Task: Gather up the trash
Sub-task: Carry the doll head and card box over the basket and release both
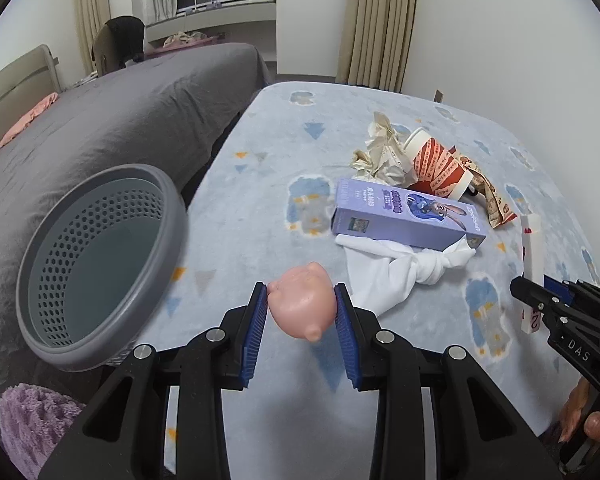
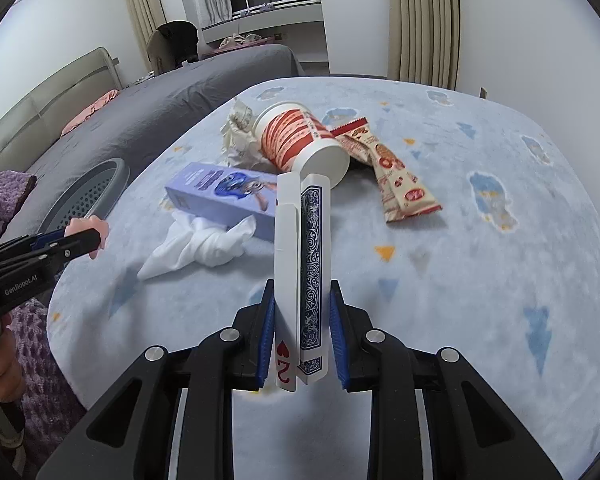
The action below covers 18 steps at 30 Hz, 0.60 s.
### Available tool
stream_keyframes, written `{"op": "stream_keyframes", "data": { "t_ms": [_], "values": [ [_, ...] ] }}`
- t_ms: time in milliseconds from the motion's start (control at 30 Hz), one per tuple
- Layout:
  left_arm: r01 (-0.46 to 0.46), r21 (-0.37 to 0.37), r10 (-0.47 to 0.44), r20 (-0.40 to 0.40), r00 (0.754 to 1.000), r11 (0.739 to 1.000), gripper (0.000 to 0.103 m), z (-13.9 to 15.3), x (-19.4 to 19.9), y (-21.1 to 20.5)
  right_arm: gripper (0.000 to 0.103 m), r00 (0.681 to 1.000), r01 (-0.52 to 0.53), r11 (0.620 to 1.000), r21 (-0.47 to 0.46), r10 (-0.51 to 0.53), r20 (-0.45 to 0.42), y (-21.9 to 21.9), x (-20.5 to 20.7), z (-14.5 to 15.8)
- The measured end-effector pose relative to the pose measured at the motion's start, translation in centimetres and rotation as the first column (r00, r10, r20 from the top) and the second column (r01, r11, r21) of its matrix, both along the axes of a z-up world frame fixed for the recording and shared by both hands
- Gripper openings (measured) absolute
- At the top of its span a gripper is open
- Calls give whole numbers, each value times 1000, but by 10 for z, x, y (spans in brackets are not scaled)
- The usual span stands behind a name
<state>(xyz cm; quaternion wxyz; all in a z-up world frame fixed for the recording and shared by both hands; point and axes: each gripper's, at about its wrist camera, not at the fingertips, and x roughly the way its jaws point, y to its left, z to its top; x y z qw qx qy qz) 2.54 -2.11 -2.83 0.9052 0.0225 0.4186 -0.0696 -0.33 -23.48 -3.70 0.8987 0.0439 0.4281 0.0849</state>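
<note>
Grey bed (image 1: 112, 120) runs along my left, and right against it sits the surface I'm working over, covered in a pale blue patterned blanket (image 1: 268, 184) with plenty of bare room near me and out to the far right edge. The grey perforated basket (image 1: 100, 256) sits at the blanket's left edge, tipped with its mouth toward me, just left of my left hand-held gripper (image 1: 300, 312). That one is clamped on a soft pink toy (image 1: 300, 304), lifted clear of the blanket. Beyond it, the rest lies clustered mid-blanket: the purple carton (image 1: 404, 216) lying flat, a knotted white cloth (image 1: 384, 272) touching its near side, the red and white paper cup (image 1: 440, 164) on its side behind, crumpled paper (image 1: 384, 152) beside that, and the snack wrapper (image 2: 396, 176) off to the right. My right hand-held gripper (image 2: 300, 340) is pinched narrow on a playing-card box (image 2: 304, 264), standing upright between the pads, held above the blanket's near edge.
</note>
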Motion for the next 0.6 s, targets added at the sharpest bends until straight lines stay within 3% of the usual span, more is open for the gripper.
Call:
{"op": "stream_keyframes", "data": {
  "t_ms": [333, 600],
  "values": [
    [-27, -11, 28, 37, 999, 1000, 33, 7, -14, 48, 25, 999, -14, 1000, -6, 14, 31, 46, -15, 20],
    [-105, -4, 105, 66, 992, 994, 34, 8, -1, 113, 25, 989, -137, 991, 12, 136, 66, 123, 10, 36]
  ]
}}
